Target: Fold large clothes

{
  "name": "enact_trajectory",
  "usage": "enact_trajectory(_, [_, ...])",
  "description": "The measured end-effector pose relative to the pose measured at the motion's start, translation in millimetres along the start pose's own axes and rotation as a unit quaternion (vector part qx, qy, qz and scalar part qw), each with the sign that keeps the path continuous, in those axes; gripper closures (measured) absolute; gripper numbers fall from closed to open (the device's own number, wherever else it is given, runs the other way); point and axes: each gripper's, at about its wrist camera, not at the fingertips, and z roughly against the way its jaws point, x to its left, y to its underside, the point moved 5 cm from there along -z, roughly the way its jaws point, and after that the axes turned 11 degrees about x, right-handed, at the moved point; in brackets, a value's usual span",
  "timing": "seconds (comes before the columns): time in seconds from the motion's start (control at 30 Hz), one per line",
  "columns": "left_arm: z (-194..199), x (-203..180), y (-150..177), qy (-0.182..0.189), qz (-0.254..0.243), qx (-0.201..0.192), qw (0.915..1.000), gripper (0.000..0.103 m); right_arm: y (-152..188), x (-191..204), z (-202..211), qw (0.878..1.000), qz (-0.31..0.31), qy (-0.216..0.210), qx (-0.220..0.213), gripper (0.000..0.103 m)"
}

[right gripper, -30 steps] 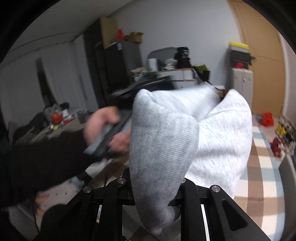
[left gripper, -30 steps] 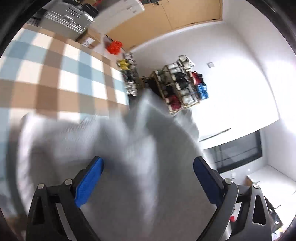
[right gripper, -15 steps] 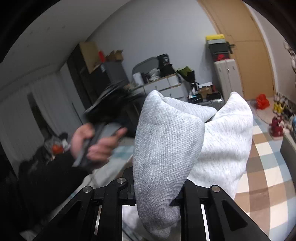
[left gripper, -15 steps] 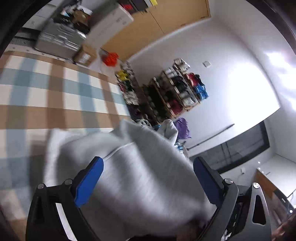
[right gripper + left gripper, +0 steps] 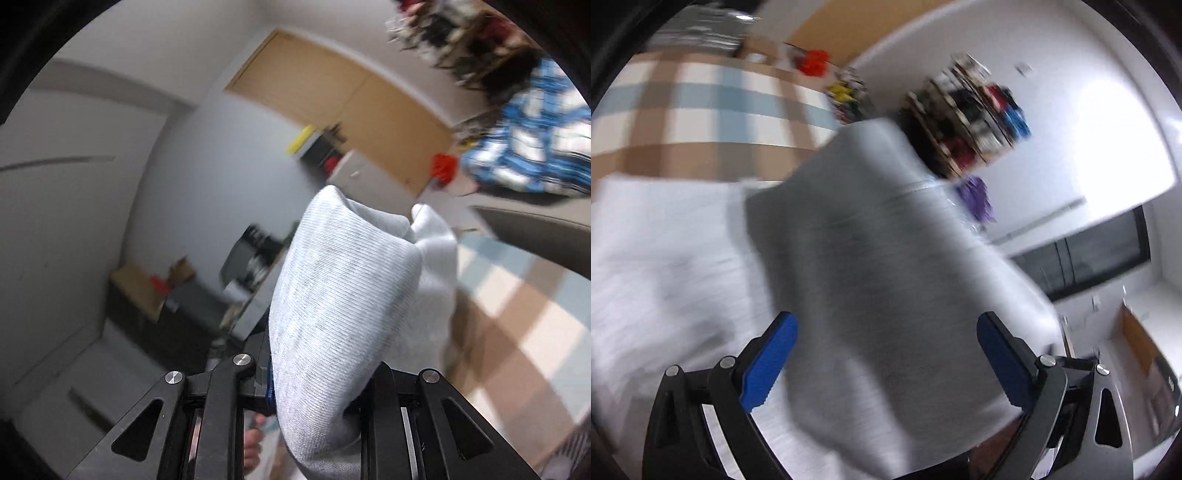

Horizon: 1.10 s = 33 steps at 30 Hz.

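A large light grey knit garment fills the left wrist view, blurred by motion, draped between and over my left gripper. Its blue-padded fingers stand wide apart, with cloth lying between them but not pinched. In the right wrist view my right gripper is shut on a bunched fold of the same grey garment, which rises up in front of the camera and hides the fingertips.
A bed with a brown, blue and white checked cover lies beneath, also in the right wrist view. A shoe rack stands by the white wall. A blue plaid cloth, wooden doors and cluttered shelves surround.
Both views swung sharply. The right gripper, still holding the fold, turned away from the person's hand toward the wall and doors. The garment shifted across the open left gripper.
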Motion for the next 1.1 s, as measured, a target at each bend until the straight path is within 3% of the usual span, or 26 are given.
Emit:
enact_trajectory(0.07, [-20.6, -21.0, -13.2, -0.005, -0.026, 0.016, 0.9995, 0.008, 3.6, -24.1, 7.1, 0.999, -0.027, 0.021, -0.009, 0.083])
enact_trajectory(0.13, [-48.2, -32.4, -27.9, -0.037, -0.047, 0.035, 0.9976, 0.008, 3.1, -41.0, 12.7, 0.998, -0.057, 0.033, -0.012, 0.083])
enact_trajectory(0.23, [-91.8, -24.2, -37.5, -0.032, -0.010, 0.085, 0.9959, 0.008, 2.7, -73.2, 30.2, 0.991, -0.127, 0.038, -0.028, 0.082])
enact_trajectory(0.4, [-133.1, -21.7, -43.0, -0.040, 0.004, 0.093, 0.9948, 0.007, 3.3, -80.3, 31.0, 0.990, -0.133, 0.054, -0.007, 0.077])
enact_trajectory(0.47, [-139.5, -29.2, -48.4, -0.050, 0.005, 0.096, 0.9941, 0.003, 2.5, -76.6, 23.5, 0.990, -0.122, 0.064, 0.008, 0.058])
enact_trajectory(0.53, [-143.6, -36.3, -53.0, -0.055, 0.006, 0.106, 0.9928, 0.003, 2.3, -76.4, 18.2, 0.990, -0.117, 0.078, 0.026, 0.002])
enact_trajectory(0.67, [-130.2, -42.1, -46.5, -0.066, -0.008, 0.107, 0.9921, 0.003, 2.3, -94.4, 7.3, 0.980, -0.136, 0.124, 0.072, 0.000])
enact_trajectory(0.83, [-113.8, -43.2, -34.8, -0.078, -0.029, 0.105, 0.9911, 0.003, -3.4, -119.7, -7.5, 0.971, -0.168, 0.121, 0.117, 0.000])
enact_trajectory(0.9, [-113.5, -34.8, -29.9, -0.088, -0.022, 0.104, 0.9904, 0.003, -3.3, -128.7, -15.6, 0.961, -0.188, 0.117, 0.166, 0.000])
enact_trajectory(0.93, [-113.5, -29.9, -27.5, -0.087, -0.017, 0.103, 0.9907, 0.003, -3.6, -127.1, -10.9, 0.961, -0.191, 0.111, 0.169, 0.000])
enact_trajectory(1.1, [-111.5, -16.1, -18.5, -0.072, -0.010, 0.093, 0.9930, 0.003, -24.1, -74.6, 45.7, 0.971, -0.058, 0.145, 0.180, 0.001])
